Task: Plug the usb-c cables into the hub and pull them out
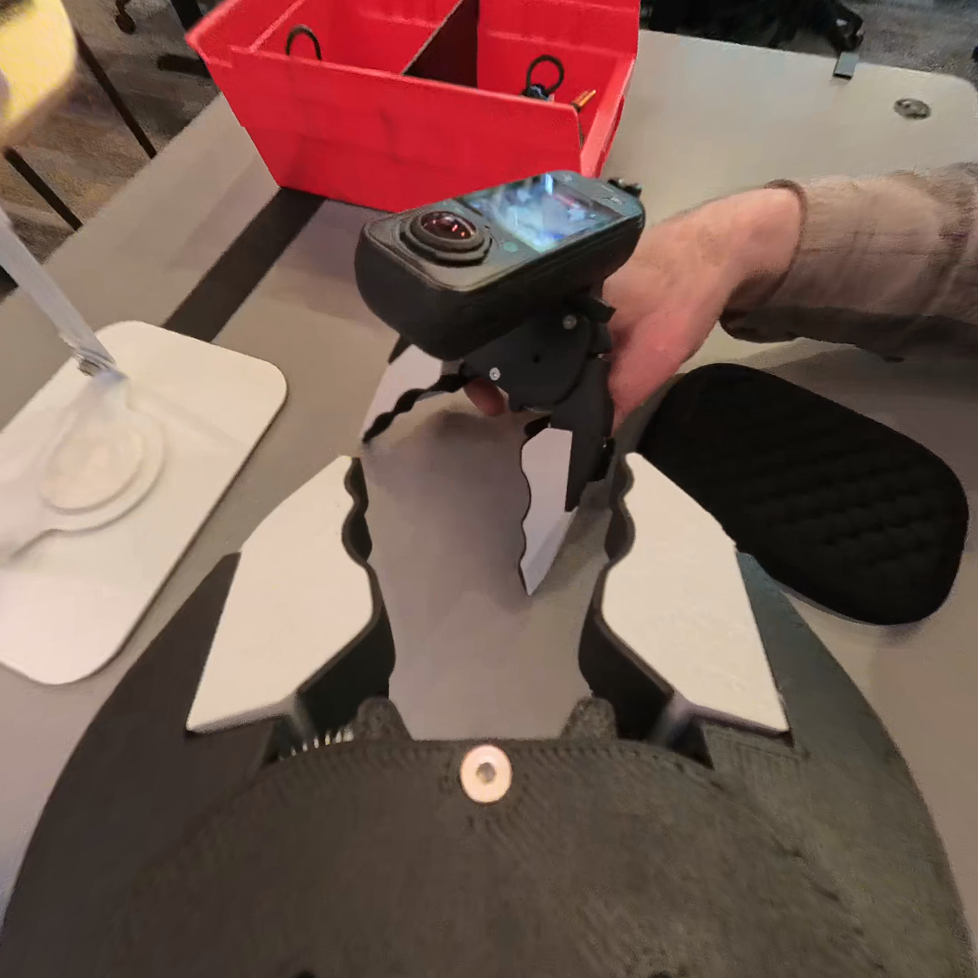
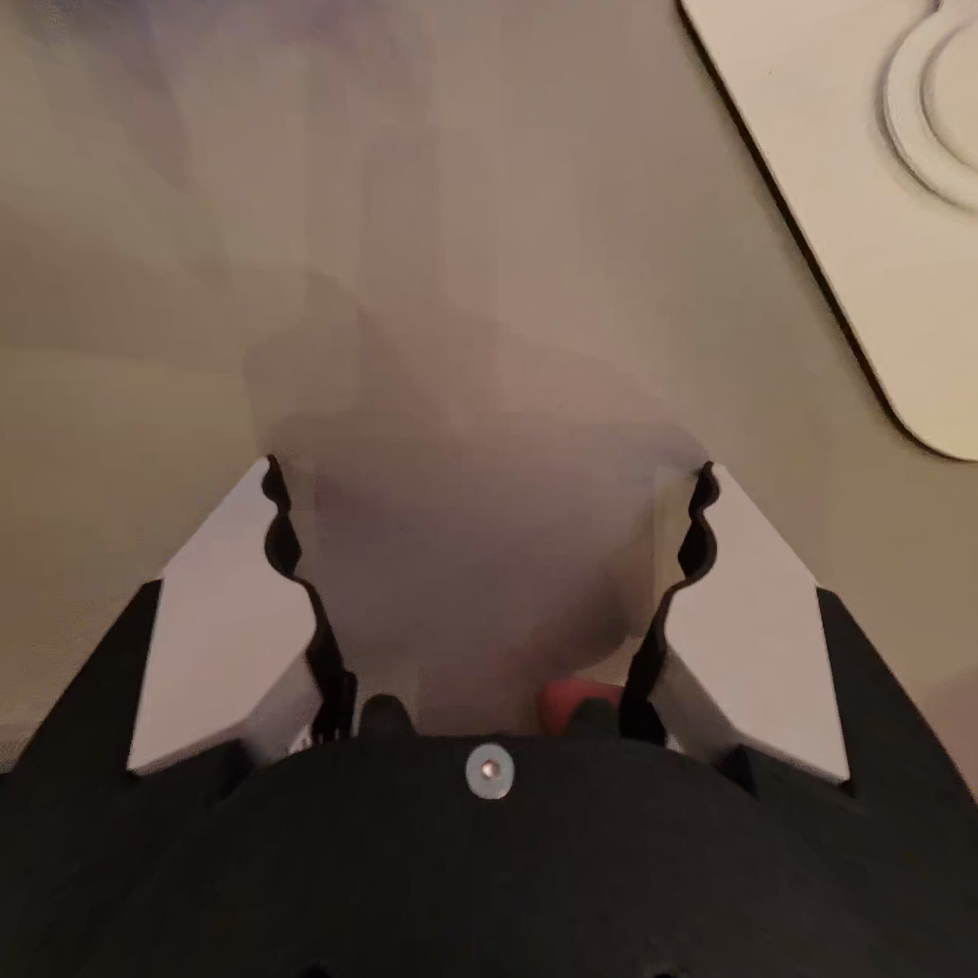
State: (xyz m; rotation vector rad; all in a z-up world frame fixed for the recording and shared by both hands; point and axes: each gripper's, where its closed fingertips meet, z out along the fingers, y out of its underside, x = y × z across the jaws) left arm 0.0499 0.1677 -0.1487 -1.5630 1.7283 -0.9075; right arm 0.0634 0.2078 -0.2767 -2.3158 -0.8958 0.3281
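No hub shows in either view. A red divided bin stands at the back of the grey table; black cable loops lie in its compartments. My left gripper is open and empty, low over the table. Right in front of it a hand holds my right gripper, open and empty, tips pointing down at the table, with its camera on top. In the right wrist view my right gripper is open over bare table.
A white stand base with a clear post sits at the left; it also shows in the right wrist view at the upper right. A black oval textured pad lies at the right. A sleeved forearm reaches in from the right. One gripper's finger ends stand about 12 centimeters off the other's.
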